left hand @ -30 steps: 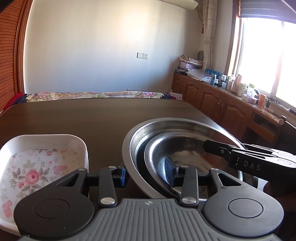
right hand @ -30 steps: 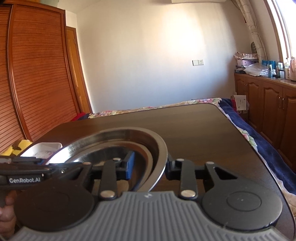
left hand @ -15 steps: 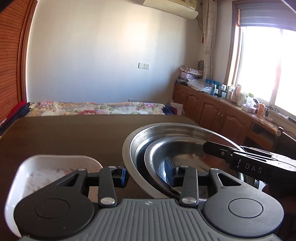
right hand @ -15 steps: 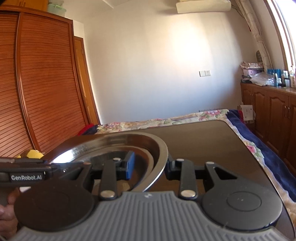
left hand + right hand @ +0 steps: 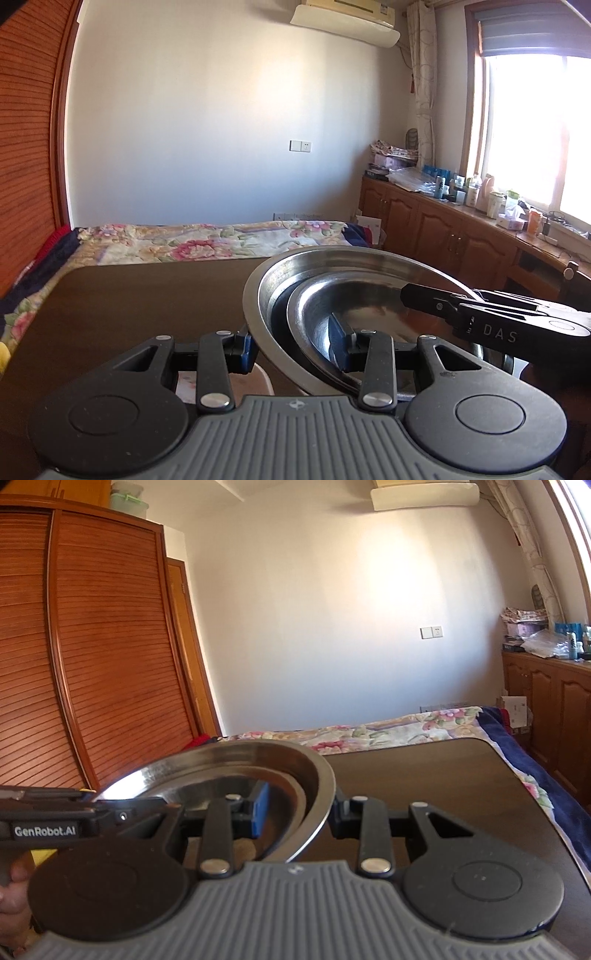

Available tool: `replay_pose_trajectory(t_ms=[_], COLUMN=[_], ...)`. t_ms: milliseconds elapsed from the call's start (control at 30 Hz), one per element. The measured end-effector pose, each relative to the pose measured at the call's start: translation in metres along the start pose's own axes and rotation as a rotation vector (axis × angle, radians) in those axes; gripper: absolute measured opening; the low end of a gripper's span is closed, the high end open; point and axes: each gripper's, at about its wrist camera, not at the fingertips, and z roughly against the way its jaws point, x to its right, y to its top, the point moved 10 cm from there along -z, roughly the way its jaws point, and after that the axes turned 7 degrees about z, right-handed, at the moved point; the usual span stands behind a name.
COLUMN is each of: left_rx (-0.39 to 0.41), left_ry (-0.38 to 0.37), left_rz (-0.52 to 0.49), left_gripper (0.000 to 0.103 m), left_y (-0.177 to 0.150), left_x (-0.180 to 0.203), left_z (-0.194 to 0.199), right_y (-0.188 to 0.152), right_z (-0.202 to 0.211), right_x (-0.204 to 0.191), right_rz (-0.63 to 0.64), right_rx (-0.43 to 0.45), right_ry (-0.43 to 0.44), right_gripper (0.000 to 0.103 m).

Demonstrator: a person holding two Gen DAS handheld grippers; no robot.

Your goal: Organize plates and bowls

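A large steel bowl [image 5: 351, 262] with a smaller steel bowl [image 5: 325, 302] nested inside hangs above the dark wooden table [image 5: 129, 302]. My left gripper [image 5: 291, 350] is shut on the stack's near-left rim, one blue pad outside and one inside. In the right wrist view the large steel bowl [image 5: 240, 757] shows again, and my right gripper [image 5: 299, 812] is shut on its right rim. A white floral dish [image 5: 260, 380] peeks out beneath the bowls, mostly hidden by the left gripper.
The dark table [image 5: 424, 775] ends at a bed with a floral cover [image 5: 207, 243]. Wooden cabinets with bottles [image 5: 461, 229] run under the window on the right. A slatted wardrobe [image 5: 92, 664] stands left. A hand [image 5: 14, 886] holds the left gripper.
Both grippers have risen with the nested steel bowls. The white floral dish, fully seen at the left before, has slid almost out of sight below the left gripper.
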Motion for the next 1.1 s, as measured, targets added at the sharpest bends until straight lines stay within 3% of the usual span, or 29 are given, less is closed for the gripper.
replay_pose_trajectory(t_ms=[400,1100], left_rx=[0.029,-0.039], left_ry=[0.051,0.121], left_rz=[0.016,0.065], left_gripper=[0.042,0.042], left_y=[0.018,-0.026], left_x=[-0.046,-0.111], left_z=[0.018,0.030], right_y=[0.014,-0.018], right_z=[-0.017,-0.037], right_x=[-0.046,-0.108], right_rz=[0.033,0.119], right_rx=[0.002,-0.101], right_ry=[0.070,0.139], right_gripper=[0.035,0.035])
